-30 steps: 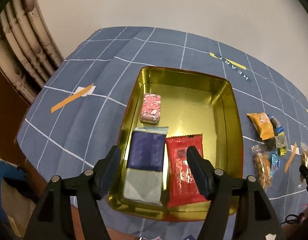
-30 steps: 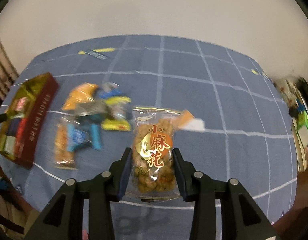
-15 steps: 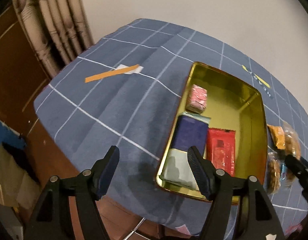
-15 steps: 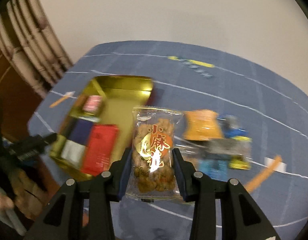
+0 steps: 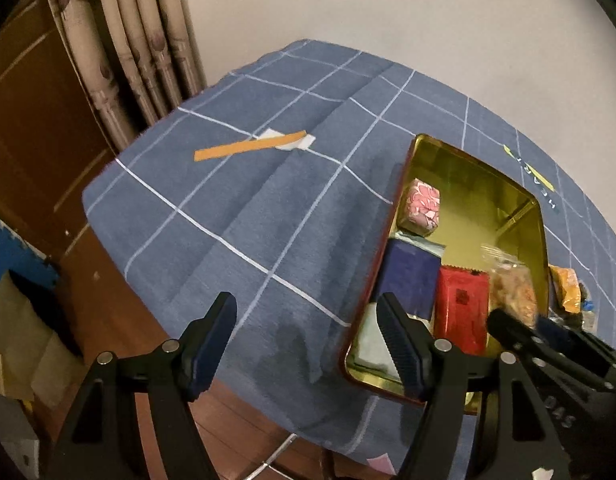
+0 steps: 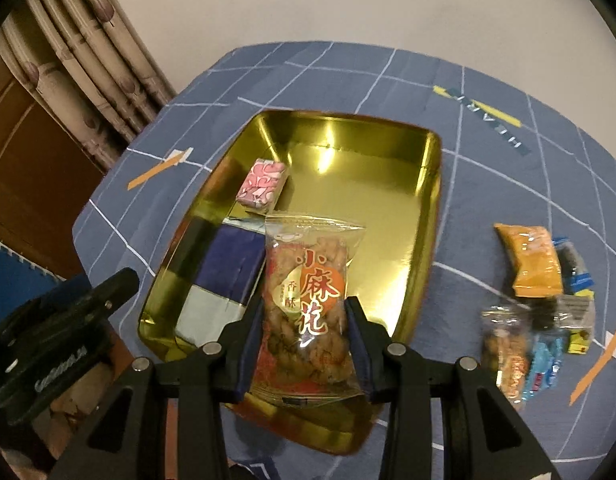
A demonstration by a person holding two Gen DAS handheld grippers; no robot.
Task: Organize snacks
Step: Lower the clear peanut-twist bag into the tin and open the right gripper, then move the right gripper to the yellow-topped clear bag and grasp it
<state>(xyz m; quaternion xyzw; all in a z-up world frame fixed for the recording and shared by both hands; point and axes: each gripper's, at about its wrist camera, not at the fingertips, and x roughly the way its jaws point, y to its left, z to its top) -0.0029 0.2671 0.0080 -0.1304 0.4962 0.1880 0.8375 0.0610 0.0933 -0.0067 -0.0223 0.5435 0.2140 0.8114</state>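
Observation:
My right gripper (image 6: 306, 344) is shut on a clear bag of fried twists (image 6: 308, 300) with red Chinese print and holds it over the near part of the gold tin (image 6: 424, 216). The tin holds a pink wrapped cube (image 6: 262, 186), a dark blue and white packet (image 6: 224, 284) and a red packet (image 5: 460, 308), mostly hidden behind the bag in the right wrist view. My left gripper (image 5: 308, 344) is open and empty over the tablecloth, left of the tin (image 5: 542, 232). The held bag (image 5: 512, 288) and the right gripper (image 5: 548, 340) show in the left wrist view.
Loose snacks lie right of the tin: an orange packet (image 6: 534, 260), a clear twist bag (image 6: 504, 356), blue packets (image 6: 544, 364). An orange tape strip (image 5: 248, 146) lies on the blue checked cloth (image 5: 236, 216). A curtain (image 5: 136, 52) hangs at the left. The table edge is near.
My right gripper has carried the bag left from above the snack pile to above the tin. My left gripper has swung left, away from the tin, still open.

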